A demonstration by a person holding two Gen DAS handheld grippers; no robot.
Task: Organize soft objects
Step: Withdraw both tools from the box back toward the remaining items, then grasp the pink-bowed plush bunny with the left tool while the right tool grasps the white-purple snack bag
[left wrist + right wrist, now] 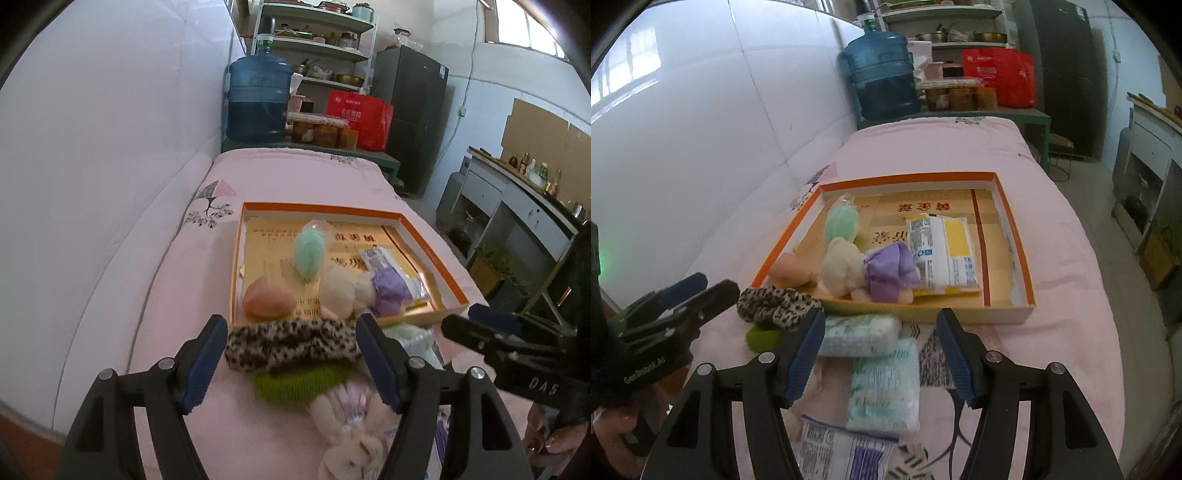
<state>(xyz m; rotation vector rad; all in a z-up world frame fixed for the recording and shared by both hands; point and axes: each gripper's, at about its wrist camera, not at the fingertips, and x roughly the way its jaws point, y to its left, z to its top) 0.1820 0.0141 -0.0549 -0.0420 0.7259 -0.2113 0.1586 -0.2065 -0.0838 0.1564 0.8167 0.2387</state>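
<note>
My left gripper [291, 324] stands open over the pink bed, and a leopard-print fluffy piece [291, 347] lies between its blue pads without being pressed. Just nearer are a green knit piece [300, 384] and a small cream plush bear [351, 439]. The orange-rimmed box [325, 207] holds a mint fluffy item [310, 251], a pink plush [267, 300], a cream bear in a purple dress [347, 291] and a tissue pack [391, 264]. My right gripper [881, 320] is open above two pale green tissue packs [860, 334] [886, 391].
The bed [1071, 258] runs along a white wall on the left. Beyond its far end stand a blue water jug [882, 70], jars, a red bag [1001, 77], shelves and a dark fridge. A printed packet [842, 450] lies at the near edge. A counter lines the right side.
</note>
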